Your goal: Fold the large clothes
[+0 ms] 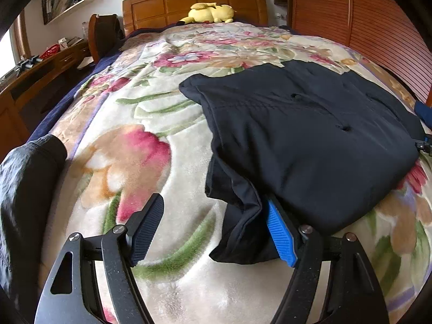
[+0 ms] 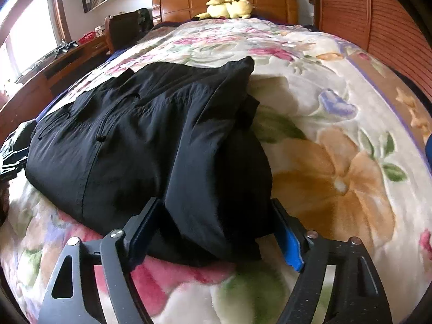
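Note:
A black garment (image 1: 310,135), folded into a thick pad, lies on the floral blanket (image 1: 140,124) on the bed. In the left wrist view my left gripper (image 1: 213,201) stands open at its near left corner. The loose corner fold (image 1: 243,216) rests against the blue pad (image 1: 280,233), and the black pad (image 1: 147,229) is well clear over bare blanket. In the right wrist view the garment (image 2: 135,140) fills the middle. Its near right fold (image 2: 216,202) lies between the wide jaws of my right gripper (image 2: 214,202), and the cloth does not look squeezed.
A yellow plush toy (image 1: 212,13) lies by the wooden headboard (image 1: 194,2). A desk (image 1: 40,73) and chair (image 1: 104,35) stand left of the bed, and slatted wardrobe doors (image 1: 364,21) stand on the right. A dark sleeve (image 1: 27,183) is at the left edge.

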`<state>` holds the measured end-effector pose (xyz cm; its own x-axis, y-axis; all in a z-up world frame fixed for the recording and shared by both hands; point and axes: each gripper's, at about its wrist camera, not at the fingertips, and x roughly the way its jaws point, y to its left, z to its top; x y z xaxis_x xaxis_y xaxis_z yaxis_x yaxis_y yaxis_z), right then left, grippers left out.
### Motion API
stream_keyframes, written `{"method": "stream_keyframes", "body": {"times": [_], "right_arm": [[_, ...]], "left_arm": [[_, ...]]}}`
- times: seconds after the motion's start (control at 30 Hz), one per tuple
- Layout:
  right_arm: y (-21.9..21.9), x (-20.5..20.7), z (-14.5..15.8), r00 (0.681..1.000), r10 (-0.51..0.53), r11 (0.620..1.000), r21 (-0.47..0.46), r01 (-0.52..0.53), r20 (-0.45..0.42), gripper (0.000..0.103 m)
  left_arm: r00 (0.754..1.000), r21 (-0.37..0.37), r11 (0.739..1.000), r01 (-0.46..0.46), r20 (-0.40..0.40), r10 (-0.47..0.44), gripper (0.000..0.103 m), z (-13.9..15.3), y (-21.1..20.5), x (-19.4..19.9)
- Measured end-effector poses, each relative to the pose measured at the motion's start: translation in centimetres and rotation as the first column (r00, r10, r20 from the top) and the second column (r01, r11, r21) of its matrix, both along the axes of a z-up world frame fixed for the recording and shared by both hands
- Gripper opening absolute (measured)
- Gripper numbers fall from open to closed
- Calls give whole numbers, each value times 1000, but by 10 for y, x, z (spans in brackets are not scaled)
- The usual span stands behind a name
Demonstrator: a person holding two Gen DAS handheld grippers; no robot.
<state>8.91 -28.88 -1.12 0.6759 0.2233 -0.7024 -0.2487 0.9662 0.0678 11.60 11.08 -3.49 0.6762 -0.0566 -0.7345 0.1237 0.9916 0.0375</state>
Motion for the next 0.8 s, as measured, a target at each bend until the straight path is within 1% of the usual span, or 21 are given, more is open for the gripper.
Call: {"method": "stream_keyframes", "body": {"times": [0.03,0.07,0.1,0.13,0.17,0.2,0.27,0.3,0.33,0.37,0.43,0.57,0.7,0.8], "right_arm": [[2,1,-1,1000,9,1000,-2,-9,-4,70],[3,1,-2,1000,13,1000,-6,-14,-5,67],[4,2,-2,1000,18,1000,-8,-18,-5,66],[5,2,-2,1000,26,1000,-3,-26,-7,61],[5,2,-3,999,36,999,1,-36,-11,56],[5,2,-2,999,44,999,3,-43,-14,52],[4,0,-1,998,64,998,12,-64,-10,39],[4,-1,-1,997,71,997,14,-70,-5,36],[5,-4,1,996,88,996,14,-88,17,29],[5,-7,2,995,92,996,5,-92,28,26],[7,-15,6,995,85,996,-18,-84,57,23],[7,-39,13,990,86,996,-30,-83,111,20],[1,-68,17,987,102,995,-23,-100,124,20],[-4,-94,17,985,122,992,-30,-119,121,20]], "left_arm": [[1000,-24,1000,16,-8,-16,67,0,1,0],[1000,-44,999,27,-13,-27,64,0,3,2],[999,-67,997,43,-19,-44,55,0,4,2],[997,-93,994,65,-24,-67,44,0,5,1],[996,-111,990,85,-28,-89,38,1,4,0],[994,-120,988,102,-32,-106,28,1,1,0],[992,-96,989,115,-31,-118,23,3,-5,-3],[992,-85,989,118,-26,-121,16,4,-8,-4],[993,-74,990,120,-12,-122,11,8,-11,-7],[993,-65,991,119,-3,-119,10,10,-12,-9],[993,-60,992,114,23,-113,7,18,-14,-18],[990,-79,991,109,96,-101,6,39,-11,-45],[984,-129,984,120,146,-101,6,55,-8,-80],[977,-104,986,130,181,-110,6,58,-13,-110]]}}
